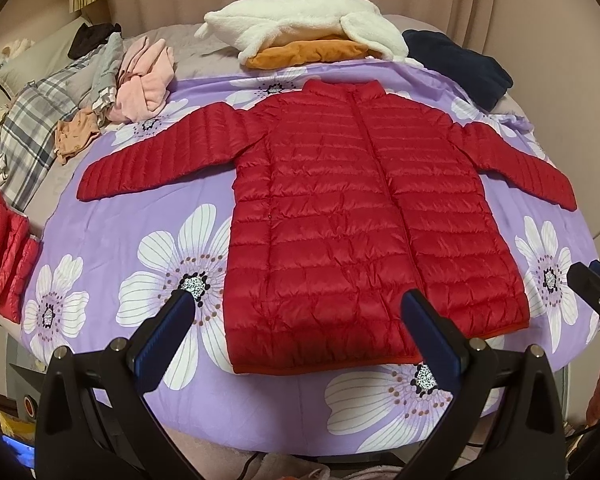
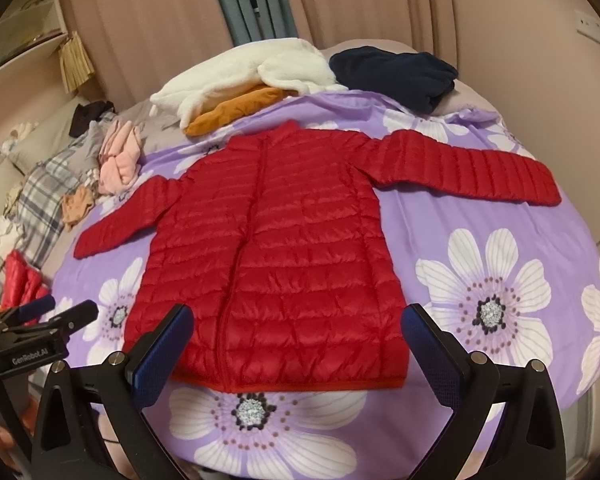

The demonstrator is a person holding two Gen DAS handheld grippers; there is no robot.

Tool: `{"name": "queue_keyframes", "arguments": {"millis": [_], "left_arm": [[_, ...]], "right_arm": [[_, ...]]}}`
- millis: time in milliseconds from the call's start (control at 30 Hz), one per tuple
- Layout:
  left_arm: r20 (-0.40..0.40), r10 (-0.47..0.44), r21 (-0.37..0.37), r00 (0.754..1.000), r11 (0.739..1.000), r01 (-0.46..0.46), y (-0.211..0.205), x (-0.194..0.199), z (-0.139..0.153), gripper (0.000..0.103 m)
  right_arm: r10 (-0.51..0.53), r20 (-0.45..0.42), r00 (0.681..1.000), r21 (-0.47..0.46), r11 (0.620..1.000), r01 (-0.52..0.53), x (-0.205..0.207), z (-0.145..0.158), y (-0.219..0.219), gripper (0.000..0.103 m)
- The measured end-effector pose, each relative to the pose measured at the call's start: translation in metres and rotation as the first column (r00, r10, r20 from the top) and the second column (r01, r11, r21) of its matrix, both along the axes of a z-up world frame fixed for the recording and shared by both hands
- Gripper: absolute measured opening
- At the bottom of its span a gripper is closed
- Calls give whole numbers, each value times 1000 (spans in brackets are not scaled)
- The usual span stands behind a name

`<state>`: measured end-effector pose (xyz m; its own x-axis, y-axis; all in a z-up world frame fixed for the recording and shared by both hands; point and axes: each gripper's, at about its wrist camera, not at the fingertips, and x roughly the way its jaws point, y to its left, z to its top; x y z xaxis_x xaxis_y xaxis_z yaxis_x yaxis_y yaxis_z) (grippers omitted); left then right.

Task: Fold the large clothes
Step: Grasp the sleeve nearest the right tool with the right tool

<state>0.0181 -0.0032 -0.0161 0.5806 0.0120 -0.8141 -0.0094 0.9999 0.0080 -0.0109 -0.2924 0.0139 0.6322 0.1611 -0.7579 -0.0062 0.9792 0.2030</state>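
i have the bed point(image 1: 112, 240) filling both views, covered by a purple sheet with big white flowers. spread flat on it, front up and zipped, is the red down jacket point(image 1: 364, 220), collar at the far end, hem near me, both sleeves out to the left and right. no fold looks started yet.

i judge the jacket light, puffy and slick: the shell should slide under the pads and spring back when pressed. i'd pinch a sleeve cuff or a hem corner, where the layers are thin.

at the far edge sit a white fleece pile point(image 1: 300, 28) over something orange, a navy garment point(image 1: 460, 66), and at far left a pink garment point(image 1: 144, 76).

the left gripper point(image 1: 300, 330) hangs over the near hem, jaws wide apart, holding nothing. the right gripper point(image 2: 298, 344) is likewise spread wide and empty, straddling the hem.

at the left edge, a second red quilted piece point(image 1: 4, 248) is cut off; i can't tell what it is.
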Motion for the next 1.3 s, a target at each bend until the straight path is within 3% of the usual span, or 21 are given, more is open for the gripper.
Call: {"name": "queue_keyframes", "arguments": {"millis": [100, 233, 300, 400, 500, 700, 867, 1067, 1233, 1300], "left_arm": [[-20, -16, -33, 1000, 999, 15, 0, 6, -5, 103], [-76, -43, -158, 996, 987, 30, 6, 19, -18, 103], [-103, -48, -268, 993, 963, 19, 15, 28, -28, 103], [-128, -50, -421, 990, 907, -8, 28, 40, -42, 103], [-147, -23, -488, 989, 871, -52, 38, 52, -54, 103], [-190, 45, -520, 981, 843, -139, 55, 74, -69, 103], [-200, 94, -481, 975, 858, -181, 67, 92, -74, 103], [-194, 119, -440, 974, 877, -194, 74, 109, -77, 103], [-205, 146, -412, 968, 884, -220, 80, 119, -81, 103], [-216, 156, -417, 964, 878, -236, 82, 121, -83, 102]], "right_arm": [[-4, 3, 1000, 19, 1000, 4, 4, -4, -5, 102], [-7, 3, 1000, 135, 991, 7, 14, -16, -29, 102], [-35, -12, 999, 238, 971, 37, 23, -28, -54, 102], [-119, -56, 991, 357, 925, 131, 32, -48, -93, 102], [-232, -83, 969, 405, 881, 245, 39, -69, -137, 102], [-417, -122, 901, 389, 815, 430, 63, -101, -208, 102], [-516, -144, 845, 417, 742, 525, 93, -121, -254, 102], [-577, -140, 805, 467, 678, 568, 124, -133, -290, 102], [-615, -161, 772, 586, 570, 576, 145, -148, -313, 102], [-643, -162, 749, 651, 500, 570, 149, -151, -322, 102]]}}
